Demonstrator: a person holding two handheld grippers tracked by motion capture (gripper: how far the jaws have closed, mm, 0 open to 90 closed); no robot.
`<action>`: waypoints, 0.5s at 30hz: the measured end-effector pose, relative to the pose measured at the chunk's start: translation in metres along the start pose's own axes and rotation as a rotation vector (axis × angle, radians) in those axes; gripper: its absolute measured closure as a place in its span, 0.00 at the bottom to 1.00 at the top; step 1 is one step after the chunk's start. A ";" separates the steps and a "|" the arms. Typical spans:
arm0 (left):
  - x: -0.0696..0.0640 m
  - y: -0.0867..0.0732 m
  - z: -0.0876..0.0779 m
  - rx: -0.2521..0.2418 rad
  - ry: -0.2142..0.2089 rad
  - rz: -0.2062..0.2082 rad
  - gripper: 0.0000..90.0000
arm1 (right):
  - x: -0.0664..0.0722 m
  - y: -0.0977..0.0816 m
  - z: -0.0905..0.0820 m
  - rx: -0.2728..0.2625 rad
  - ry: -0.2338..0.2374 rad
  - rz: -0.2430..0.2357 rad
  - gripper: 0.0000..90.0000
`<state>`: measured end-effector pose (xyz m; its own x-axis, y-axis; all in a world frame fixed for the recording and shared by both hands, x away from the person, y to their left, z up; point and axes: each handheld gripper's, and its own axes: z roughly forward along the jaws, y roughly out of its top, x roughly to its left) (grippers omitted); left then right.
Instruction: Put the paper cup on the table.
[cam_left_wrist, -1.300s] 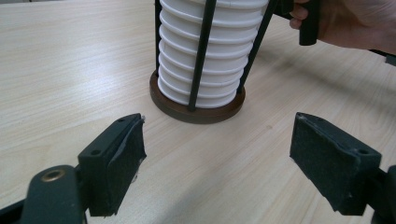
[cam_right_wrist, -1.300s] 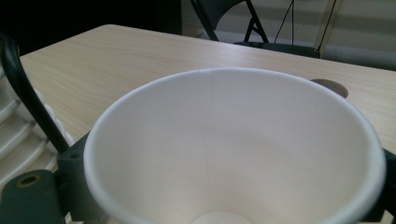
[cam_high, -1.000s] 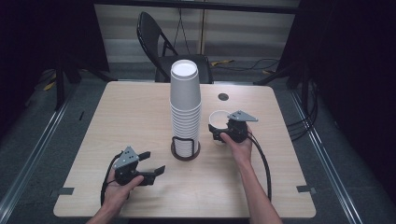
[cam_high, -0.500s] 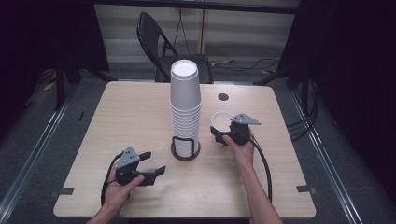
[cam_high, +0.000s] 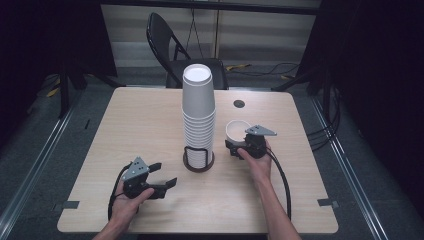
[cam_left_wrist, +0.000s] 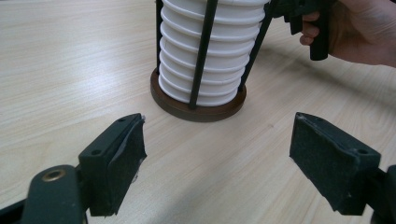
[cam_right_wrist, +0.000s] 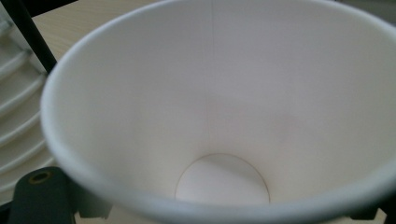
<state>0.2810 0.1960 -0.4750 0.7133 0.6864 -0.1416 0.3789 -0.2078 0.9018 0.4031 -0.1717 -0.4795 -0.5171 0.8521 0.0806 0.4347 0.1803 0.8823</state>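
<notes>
- The right gripper (cam_high: 235, 148) holds a white paper cup (cam_high: 237, 132). Its jaws are closed on the cup's side.
- The cup is open end up. It sits just to the right of the stack (cam_high: 198, 117), a little above the table (cam_high: 150, 120).
- In the right gripper view the cup (cam_right_wrist: 224, 116) is very near. You look down into it and see its round bottom.
- At the left edge of that view are the ribbed rims of the stack (cam_right_wrist: 14, 126) and one black bar.
- The stack is a tall pile of white cups, bottoms up. It stands in a holder (cam_high: 198, 159) in the middle of the table.
- The holder has a round brown base (cam_left_wrist: 198, 108) and thin black bars (cam_left_wrist: 204, 46) that go up around the cups.
- The left gripper (cam_high: 162, 175) is near the front left of the table, low over the wood. Its jaws are wide apart and hold nothing.
- In the left gripper view the two black pads (cam_left_wrist: 123, 158) point at the foot of the stack (cam_left_wrist: 210, 56). They are not touching it.
- The right hand (cam_left_wrist: 359, 28) shows at the top right of that view, past the stack.
- A black chair (cam_high: 172, 47) stands behind the table.
- A small dark round spot (cam_high: 239, 104) is on the table, behind the cup.
</notes>
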 end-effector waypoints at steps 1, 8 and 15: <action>0.000 0.000 0.000 0.000 -0.001 0.000 0.20 | 0.000 -0.001 0.000 0.005 -0.002 0.004 0.14; 0.000 0.000 0.000 0.000 0.000 -0.001 0.20 | -0.002 -0.008 -0.004 0.016 -0.008 0.008 0.14; 0.001 0.000 0.000 0.007 0.009 -0.005 0.20 | -0.001 -0.016 -0.013 0.021 -0.006 0.018 0.14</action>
<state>0.2816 0.1965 -0.4753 0.7060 0.6939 -0.1419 0.3861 -0.2091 0.8984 0.3878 -0.1818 -0.4875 -0.5045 0.8584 0.0930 0.4589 0.1754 0.8710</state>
